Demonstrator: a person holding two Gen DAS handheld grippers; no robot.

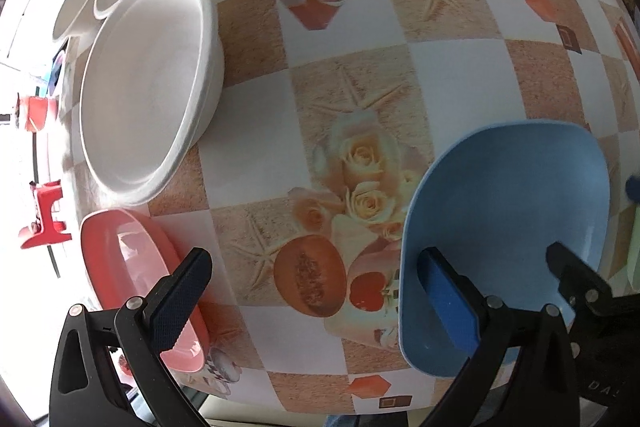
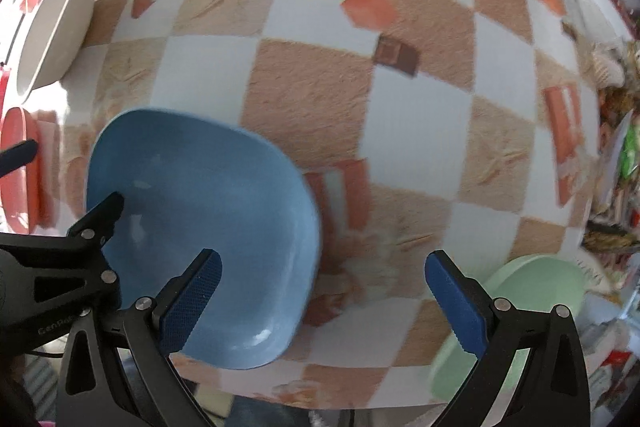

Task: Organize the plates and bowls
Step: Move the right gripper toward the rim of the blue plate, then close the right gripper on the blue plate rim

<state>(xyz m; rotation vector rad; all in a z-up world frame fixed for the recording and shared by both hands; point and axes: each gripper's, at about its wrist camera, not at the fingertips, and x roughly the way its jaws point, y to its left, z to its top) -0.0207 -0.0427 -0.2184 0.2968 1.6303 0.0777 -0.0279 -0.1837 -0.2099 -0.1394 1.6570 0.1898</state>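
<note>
Blue is the colour of the bowl [image 2: 208, 239] that sits near the front edge of the table [image 2: 320, 99], between the two grippers. The left gripper [image 1: 316, 267] has its jaws wide apart and holds nothing; one finger hangs over the pink bowl [image 1: 120, 267] and the other finger sits over the blue bowl's inside. The right gripper [image 2: 324, 267] is spread wide too and grips nothing; its left finger is over the blue bowl and its right finger is over the green plate [image 2: 536, 291]. I think the step now is to pick a dish and get hold of it. To do it well, one finger should go inside the rim and one outside, then squeeze softly on the wall, and lift it straight so it does not tip. Only one gripper should take the blue bowl, so the two do not bump. The white bowls [image 1: 148, 83] wait at the far left, with one leaning on the next, and look like a good place to stack. Some things are hard to see. The green plate is blurry and cut off by the finger. The pink bowl is partly hidden. I cannot tell if any finger touches the blue bowl. The stuff at the far right edge is too messy to name.
</note>
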